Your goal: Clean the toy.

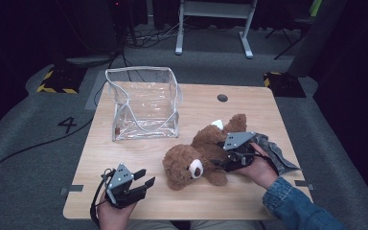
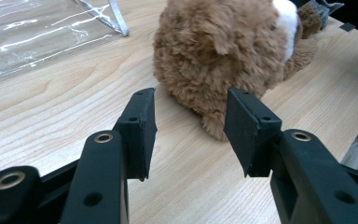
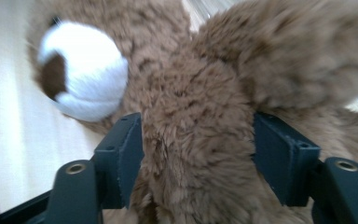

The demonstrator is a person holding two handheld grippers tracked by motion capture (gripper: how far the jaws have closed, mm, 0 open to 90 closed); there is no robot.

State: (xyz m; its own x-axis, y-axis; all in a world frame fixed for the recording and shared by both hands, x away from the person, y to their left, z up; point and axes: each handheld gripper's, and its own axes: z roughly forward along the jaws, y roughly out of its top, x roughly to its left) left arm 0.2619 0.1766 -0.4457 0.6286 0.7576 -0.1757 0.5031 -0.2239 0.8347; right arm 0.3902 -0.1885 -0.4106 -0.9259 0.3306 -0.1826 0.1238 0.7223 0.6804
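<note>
The right tongs (image 1: 220, 164) stand spread with a furry limb of the teddy bear (image 1: 196, 158) between the jaws. In the right gripper view the fur bulges against both pads (image 3: 121, 158), yet I cannot tell whether they press or merely flank it; I judge it a loose straddle rather than a firm grip. The left tongs (image 1: 141, 178) are part-way open and empty, hovering just above the bench (image 1: 124, 153) near its front edge, jaws aimed toward the bear's head.

The relation that matters is this: the bear lies on its side, its long axis running from the head at front-centre back and to the right, toward the feet near the grey cloth (image 1: 275, 153). The right hand (image 1: 261, 170) is on it already; the left tongs are close to the head but apart from it, with bare wood between. The clear plastic bag (image 1: 143, 103) stands open-mouthed at the back left, well apart from the bear — so, in my judgement, any carry toward it runs leftward and away from the person, across the left gripper's side.

Counted: one bear, one clear bag, one grey cloth, two tongs — one at the bear, one free.
</note>
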